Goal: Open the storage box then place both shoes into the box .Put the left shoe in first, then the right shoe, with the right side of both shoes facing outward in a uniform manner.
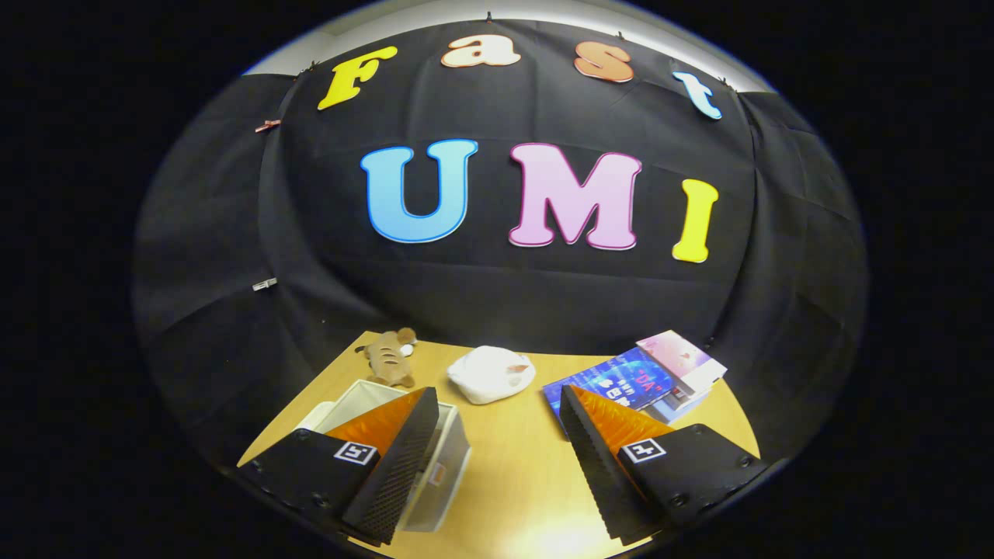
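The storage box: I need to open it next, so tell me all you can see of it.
The storage box is a pale, translucent plastic bin with a white lid resting on top. It sits on the wooden table, partly hidden behind one finger of the open gripper. A plush toy lies just beyond it.

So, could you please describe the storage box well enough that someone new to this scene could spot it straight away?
Start from the wooden table in front of the black cloth wall. The storage box sits on its near part, partly behind one finger of the open gripper, with a small brown plush toy just beyond it. It is the only pale, straight-walled plastic container there; the white shoe is soft and rounded, the books flat and colourful.
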`<state>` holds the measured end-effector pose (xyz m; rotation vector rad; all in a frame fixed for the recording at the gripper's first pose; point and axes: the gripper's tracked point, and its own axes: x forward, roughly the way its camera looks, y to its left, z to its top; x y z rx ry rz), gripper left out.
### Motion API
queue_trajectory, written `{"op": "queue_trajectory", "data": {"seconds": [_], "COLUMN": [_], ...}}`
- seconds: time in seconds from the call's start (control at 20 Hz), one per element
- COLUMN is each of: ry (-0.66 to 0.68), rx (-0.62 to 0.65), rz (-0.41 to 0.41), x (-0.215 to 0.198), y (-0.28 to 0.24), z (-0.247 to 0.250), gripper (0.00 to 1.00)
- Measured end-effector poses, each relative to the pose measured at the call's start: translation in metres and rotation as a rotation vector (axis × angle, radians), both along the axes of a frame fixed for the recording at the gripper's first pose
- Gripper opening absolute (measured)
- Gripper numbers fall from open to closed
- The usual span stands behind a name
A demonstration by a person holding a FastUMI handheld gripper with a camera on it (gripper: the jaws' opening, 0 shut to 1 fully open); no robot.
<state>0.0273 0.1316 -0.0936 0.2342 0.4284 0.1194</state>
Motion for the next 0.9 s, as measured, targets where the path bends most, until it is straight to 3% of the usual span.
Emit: {"op": "queue_trajectory", "data": {"seconds": [0.15,0.35,0.9], "ry": [-0.027,-0.158,-0.201], "rx": [-0.006,-0.064,-0.032], "rz": [-0.033,-0.076,-0.118], "x": [-0.010,-0.026,-0.051], "y": [-0.043,-0.093,-0.144], "z": [0.002,0.012,0.007], "gripper": [0.98,0.98,0.98]}}
